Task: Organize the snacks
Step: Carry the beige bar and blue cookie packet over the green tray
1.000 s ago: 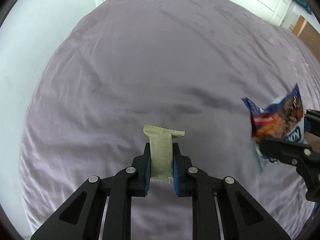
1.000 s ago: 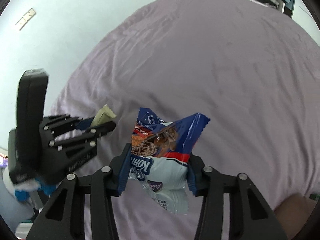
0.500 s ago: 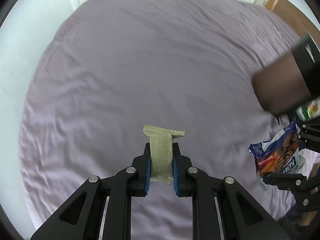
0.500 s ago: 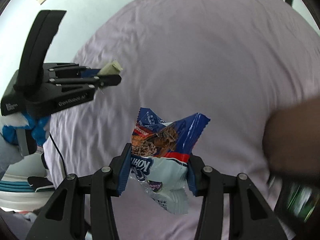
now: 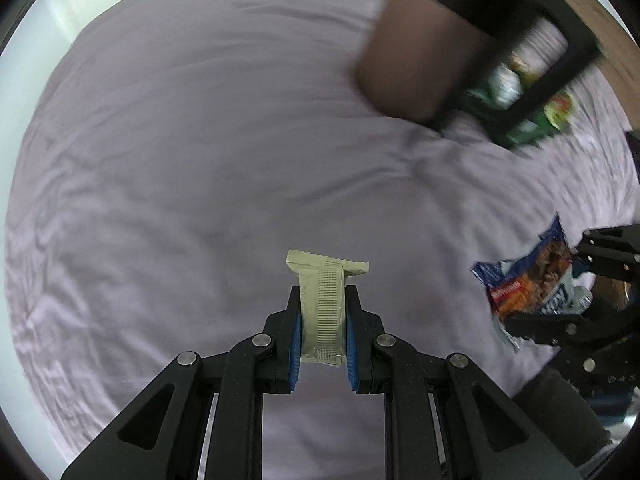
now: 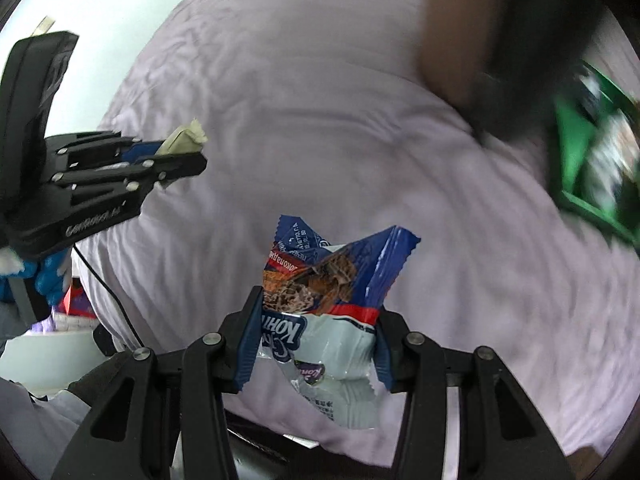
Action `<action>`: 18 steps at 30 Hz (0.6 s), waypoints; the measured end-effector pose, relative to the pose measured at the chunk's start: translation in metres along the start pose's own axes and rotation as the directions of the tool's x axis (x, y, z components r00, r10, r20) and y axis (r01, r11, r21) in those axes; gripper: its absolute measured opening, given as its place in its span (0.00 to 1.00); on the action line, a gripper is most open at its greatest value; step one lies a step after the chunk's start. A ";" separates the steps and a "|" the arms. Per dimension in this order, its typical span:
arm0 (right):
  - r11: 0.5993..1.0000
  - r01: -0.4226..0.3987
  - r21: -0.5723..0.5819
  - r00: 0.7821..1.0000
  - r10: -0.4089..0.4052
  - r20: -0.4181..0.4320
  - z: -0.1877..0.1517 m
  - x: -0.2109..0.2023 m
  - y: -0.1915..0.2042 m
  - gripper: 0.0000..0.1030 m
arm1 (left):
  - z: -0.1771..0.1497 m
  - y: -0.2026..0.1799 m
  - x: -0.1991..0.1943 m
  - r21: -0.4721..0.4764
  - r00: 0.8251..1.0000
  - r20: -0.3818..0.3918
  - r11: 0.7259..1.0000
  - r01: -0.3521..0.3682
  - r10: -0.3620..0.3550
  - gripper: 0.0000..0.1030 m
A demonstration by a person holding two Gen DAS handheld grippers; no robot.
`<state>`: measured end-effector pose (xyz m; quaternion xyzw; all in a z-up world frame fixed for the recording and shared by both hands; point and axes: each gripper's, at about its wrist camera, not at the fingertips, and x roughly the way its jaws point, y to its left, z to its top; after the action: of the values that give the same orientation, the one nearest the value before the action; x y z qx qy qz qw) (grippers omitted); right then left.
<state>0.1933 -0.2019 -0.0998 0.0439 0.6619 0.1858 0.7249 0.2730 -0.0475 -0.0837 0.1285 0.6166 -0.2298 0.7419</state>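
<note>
The left gripper (image 5: 322,322) pinches a pale green bar (image 5: 322,312) tight. The right gripper (image 6: 316,346), half-spread, clamps a blue cookie packet (image 6: 328,300) (crumpled) above the lilac bedsheet (image 5: 200,160).

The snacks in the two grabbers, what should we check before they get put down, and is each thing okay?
1. Pale green bar clamped in the left gripper: ok, blue pads press both sides.
2. Blue cookie packet clamped in the right gripper: ok, held at its lower half.
3. Both snacks lifted off the lilac sheet: ok, both hang above it.
4. Grippers apart from each other: ok, a clear gap shows in both views.
5. Bare sheet below to set things down: ok under the left gripper.
6. What the blurred brown and black thing and green packet are: cannot tell, too blurred.
</note>
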 end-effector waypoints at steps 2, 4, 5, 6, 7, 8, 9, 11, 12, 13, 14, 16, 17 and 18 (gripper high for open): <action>0.999 0.012 0.032 1.000 -0.013 0.011 -0.006 -0.004 -0.011 0.43 | 0.004 -0.028 -0.001 0.049 1.000 0.002 0.999 0.019 -0.019 0.14; 0.997 0.027 0.065 0.999 -0.029 0.023 -0.016 -0.013 -0.026 0.43 | 0.007 -0.051 -0.001 0.086 0.999 0.002 0.996 0.034 -0.034 0.14; 0.996 0.034 0.081 0.999 -0.036 0.029 -0.020 -0.017 -0.033 0.43 | 0.010 -0.064 -0.001 0.108 0.999 0.003 0.993 0.040 -0.040 0.14; 0.994 0.040 0.098 0.998 -0.044 0.038 -0.024 -0.021 -0.040 0.43 | 0.011 -0.072 -0.002 0.123 0.999 0.003 0.991 0.044 -0.044 0.14; 0.993 0.044 0.109 0.998 -0.049 0.043 -0.026 -0.023 -0.044 0.43 | 0.012 -0.084 -0.003 0.143 0.999 0.002 0.989 0.046 -0.047 0.14; 0.991 0.050 0.120 0.997 -0.056 0.050 -0.030 -0.026 -0.049 0.43 | 0.013 -0.092 -0.003 0.159 0.999 0.002 0.986 0.046 -0.047 0.14; 0.990 0.055 0.130 0.996 -0.063 0.056 -0.036 -0.033 -0.057 0.43 | 0.014 -0.105 -0.004 0.184 0.999 0.001 0.982 0.048 -0.049 0.14; 0.986 0.066 0.153 0.995 -0.077 0.068 -0.041 -0.039 -0.067 0.43 | 0.015 -0.122 -0.006 0.219 0.999 -0.002 0.974 0.053 -0.054 0.14; 0.984 0.071 0.163 0.994 -0.084 0.072 -0.044 -0.043 -0.073 0.43 | 0.016 -0.131 -0.006 0.236 0.998 -0.004 0.970 0.056 -0.056 0.14; 0.982 0.076 0.176 0.993 -0.091 0.077 -0.046 -0.045 -0.079 0.43 | 0.018 -0.140 -0.005 0.252 0.998 -0.008 0.966 0.060 -0.060 0.14; 0.979 0.079 0.187 0.992 -0.096 0.081 -0.048 -0.048 -0.084 0.43 | 0.020 -0.146 -0.003 0.261 0.998 -0.010 0.963 0.062 -0.061 0.14; 0.974 0.089 0.209 0.990 -0.110 0.091 -0.052 -0.055 -0.095 0.43 | 0.022 -0.157 -0.001 0.279 0.998 -0.015 0.958 0.068 -0.066 0.14; 0.972 0.092 0.218 0.989 -0.115 0.095 -0.054 -0.058 -0.100 0.43 | 0.024 -0.163 0.000 0.289 0.997 -0.018 0.954 0.075 -0.073 0.14; 0.969 0.096 0.228 0.988 -0.122 0.100 -0.057 -0.061 -0.103 0.43 | 0.023 -0.165 -0.001 0.297 0.997 -0.020 0.952 0.078 -0.075 0.14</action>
<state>0.1565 -0.3276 -0.0814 0.0987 0.6379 0.0675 0.7608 0.2103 -0.2004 -0.0622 0.2155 0.5826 -0.3479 0.7022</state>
